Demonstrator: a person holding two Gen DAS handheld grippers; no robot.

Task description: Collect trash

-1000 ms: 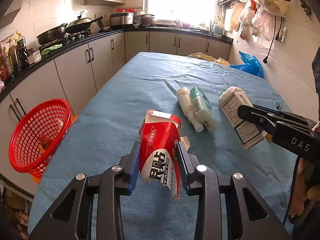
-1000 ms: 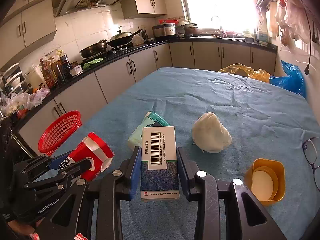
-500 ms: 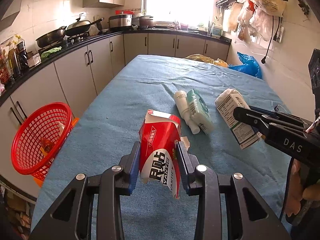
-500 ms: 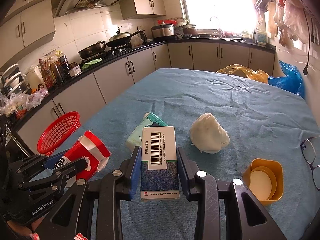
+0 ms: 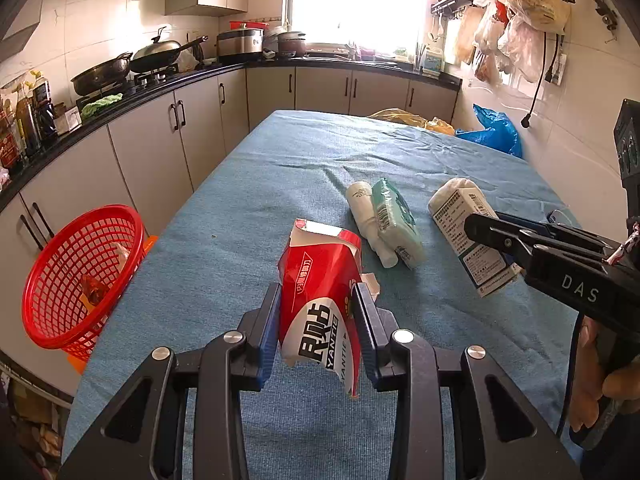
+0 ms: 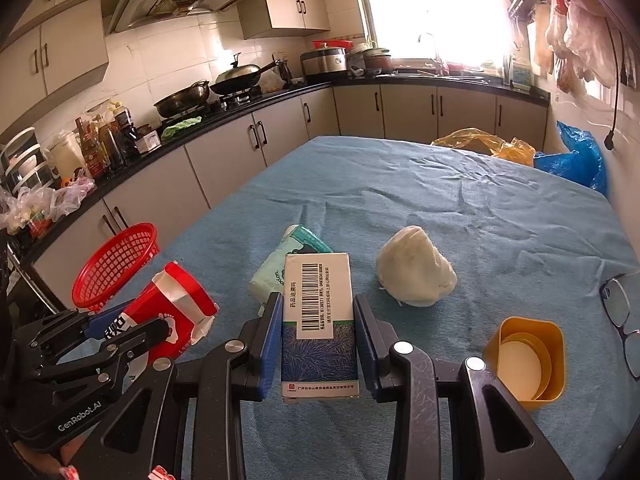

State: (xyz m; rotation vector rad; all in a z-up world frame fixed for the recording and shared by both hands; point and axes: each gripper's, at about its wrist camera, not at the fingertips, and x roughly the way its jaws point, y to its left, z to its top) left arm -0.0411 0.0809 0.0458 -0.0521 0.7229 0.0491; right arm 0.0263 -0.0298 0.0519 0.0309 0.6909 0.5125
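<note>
My left gripper (image 5: 317,320) is shut on a torn red and white paper carton (image 5: 318,292), held above the blue tablecloth; it also shows in the right wrist view (image 6: 176,312). My right gripper (image 6: 318,320) is shut on a white and blue medicine box (image 6: 318,320), seen too in the left wrist view (image 5: 470,236). A red mesh basket (image 5: 76,276) with some scraps inside stands off the table's left edge. On the cloth lie a green tissue pack (image 5: 396,220), a white bottle (image 5: 366,220) and a white crumpled wad (image 6: 416,272).
A yellow square cup (image 6: 528,364) with a white lid inside and a pair of glasses (image 6: 620,316) lie at the right. Yellow (image 6: 484,146) and blue (image 6: 576,160) plastic bags sit at the table's far end. Kitchen cabinets (image 5: 160,148) run along the left.
Both grippers keep their hold and have drawn back and risen a little. The things on the table have not moved.
</note>
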